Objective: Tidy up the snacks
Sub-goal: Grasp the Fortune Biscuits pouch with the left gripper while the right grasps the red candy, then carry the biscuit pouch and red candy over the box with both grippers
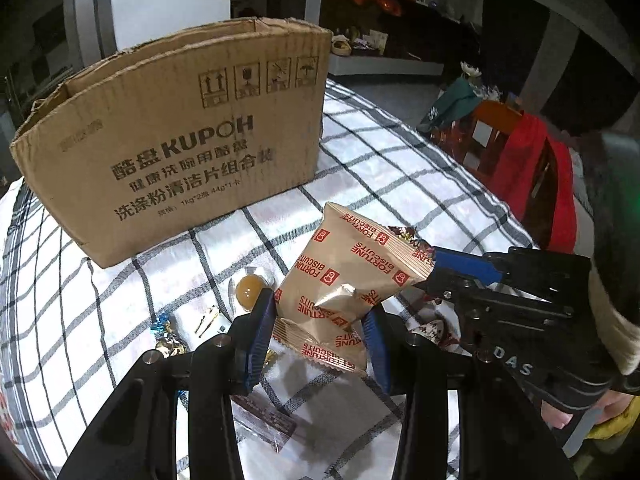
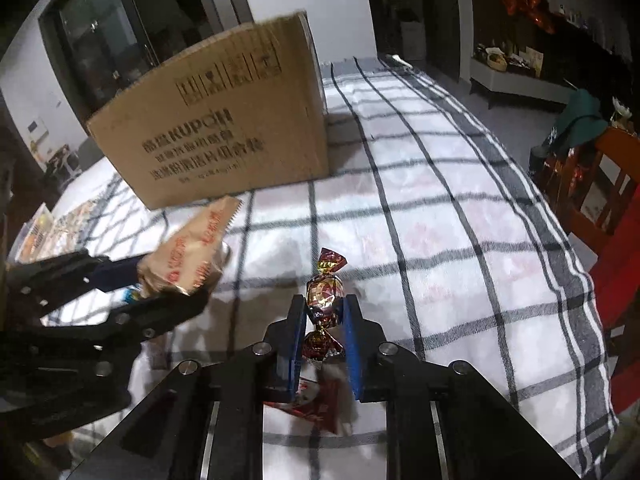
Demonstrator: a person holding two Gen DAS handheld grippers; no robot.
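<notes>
While your left gripper (image 1: 320, 324) clamped the tan biscuit packet (image 1: 352, 268), your right gripper (image 2: 325, 314) pinched a red-gold foil-wrapped candy (image 2: 325, 294), its lower end hidden.

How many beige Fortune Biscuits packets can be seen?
2. One beige Fortune Biscuits packet is held in the left hand-held gripper; a second packet lies beneath on the checked tablecloth. Others may be hidden.

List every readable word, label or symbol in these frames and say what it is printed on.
"KUPOH": cardboard box, large print, Chinese lines around it.
"1kg*2": box, small bottom line; the rest is blurred.
Four handling pictograms: box, upper right.
"FORTUNE BISCUITS": biscuit packet in the left gripper, repeated in red.
"DAS": right gripper body.
Candy wrapper in the right gripper: unreadable.
</notes>
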